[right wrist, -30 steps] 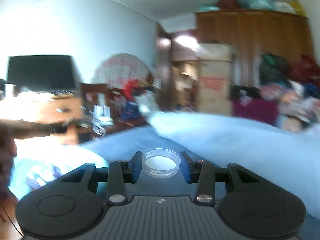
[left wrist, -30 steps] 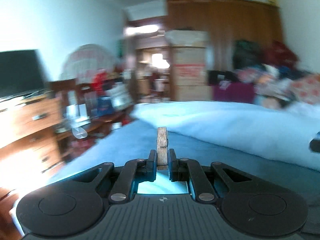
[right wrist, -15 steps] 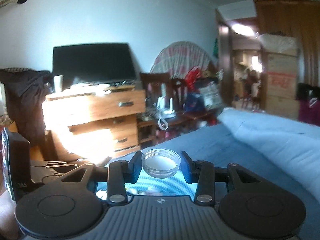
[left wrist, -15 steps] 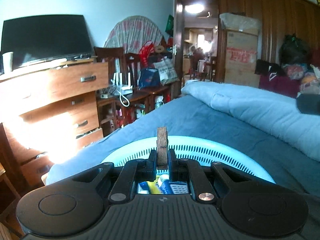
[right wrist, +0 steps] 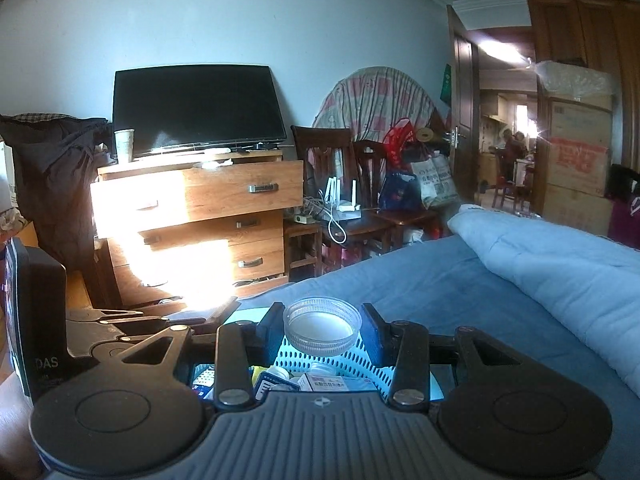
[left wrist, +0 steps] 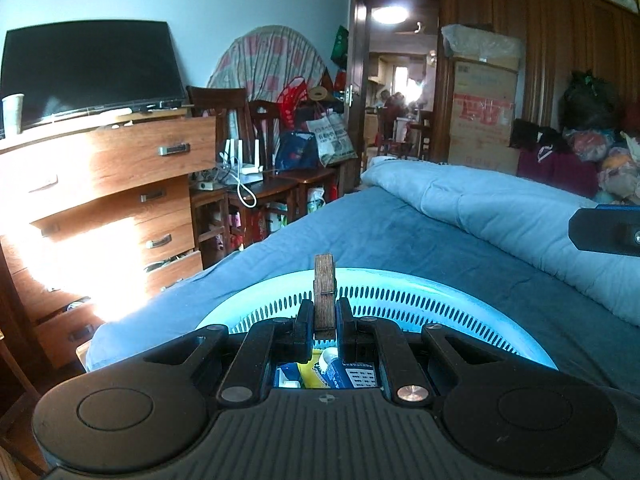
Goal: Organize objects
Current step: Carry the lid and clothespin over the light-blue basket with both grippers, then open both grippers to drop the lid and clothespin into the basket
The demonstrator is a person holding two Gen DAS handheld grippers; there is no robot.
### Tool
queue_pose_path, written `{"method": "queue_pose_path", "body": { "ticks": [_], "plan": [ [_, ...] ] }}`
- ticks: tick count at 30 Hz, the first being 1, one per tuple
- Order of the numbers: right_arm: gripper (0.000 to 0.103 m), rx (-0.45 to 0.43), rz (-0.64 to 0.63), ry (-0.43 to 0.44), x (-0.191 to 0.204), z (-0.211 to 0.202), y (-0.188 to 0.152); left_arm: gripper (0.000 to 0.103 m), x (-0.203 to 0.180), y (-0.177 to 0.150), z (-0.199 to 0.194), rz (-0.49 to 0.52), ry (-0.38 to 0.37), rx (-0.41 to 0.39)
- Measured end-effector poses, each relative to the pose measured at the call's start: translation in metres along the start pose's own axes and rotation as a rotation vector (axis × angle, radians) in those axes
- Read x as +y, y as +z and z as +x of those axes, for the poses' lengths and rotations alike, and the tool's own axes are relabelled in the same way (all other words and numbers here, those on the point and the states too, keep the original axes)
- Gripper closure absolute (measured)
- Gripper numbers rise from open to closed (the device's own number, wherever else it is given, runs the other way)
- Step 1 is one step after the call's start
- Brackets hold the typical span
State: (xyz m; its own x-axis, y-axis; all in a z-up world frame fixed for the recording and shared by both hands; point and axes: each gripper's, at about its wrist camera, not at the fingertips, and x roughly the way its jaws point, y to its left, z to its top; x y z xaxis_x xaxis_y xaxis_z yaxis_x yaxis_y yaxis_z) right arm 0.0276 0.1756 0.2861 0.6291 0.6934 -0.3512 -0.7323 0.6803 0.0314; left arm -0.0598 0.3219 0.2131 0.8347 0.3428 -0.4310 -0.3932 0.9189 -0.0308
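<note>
My left gripper (left wrist: 325, 320) is shut on a wooden clothespin (left wrist: 324, 292) that stands upright between the pads. It hovers over a light blue perforated basket (left wrist: 400, 294) lying on the blue bed. My right gripper (right wrist: 322, 326) is shut on a clear round plastic lid (right wrist: 322, 325), held flat with its rim up, above the same basket (right wrist: 360, 358). Small boxes and bottles (right wrist: 316, 380) lie inside the basket. The left gripper's body (right wrist: 104, 328) shows at the left of the right wrist view. The right gripper's edge (left wrist: 604, 232) shows at the far right of the left wrist view.
The bed carries a blue sheet (left wrist: 380, 236) and a folded pale blue quilt (left wrist: 500, 216) on the right. A wooden dresser (right wrist: 224, 216) with a TV (right wrist: 196, 106) stands beyond the bed's left edge. Chairs and a cluttered low table (right wrist: 352, 216) lie farther back.
Both views have swung left from the wardrobe and quilt toward the dresser. The basket has come into view under both grippers. Each grip is unchanged.
</note>
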Motion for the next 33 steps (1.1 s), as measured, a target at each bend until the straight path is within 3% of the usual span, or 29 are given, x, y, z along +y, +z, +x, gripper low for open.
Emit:
{"method": "queue_pose_path", "body": {
  "ticks": [26,27,29,33],
  "plan": [
    [0.059,0.004,0.002,0.002,-0.005,0.003,-0.005,0.090,0.001,-0.002,0.008,0.009,0.011,0.010],
    [0.057,0.004,0.001,0.003,-0.004,0.003,-0.005,0.086,0.001,-0.001,0.010,0.011,0.014,0.014],
    [0.038,-0.004,-0.005,0.009,-0.003,0.004,-0.006,0.082,0.002,0.000,0.011,0.015,0.018,0.016],
    [0.037,-0.020,-0.004,0.005,-0.003,0.000,-0.006,0.068,0.005,0.001,0.007,0.020,0.025,0.007]
  ]
}}
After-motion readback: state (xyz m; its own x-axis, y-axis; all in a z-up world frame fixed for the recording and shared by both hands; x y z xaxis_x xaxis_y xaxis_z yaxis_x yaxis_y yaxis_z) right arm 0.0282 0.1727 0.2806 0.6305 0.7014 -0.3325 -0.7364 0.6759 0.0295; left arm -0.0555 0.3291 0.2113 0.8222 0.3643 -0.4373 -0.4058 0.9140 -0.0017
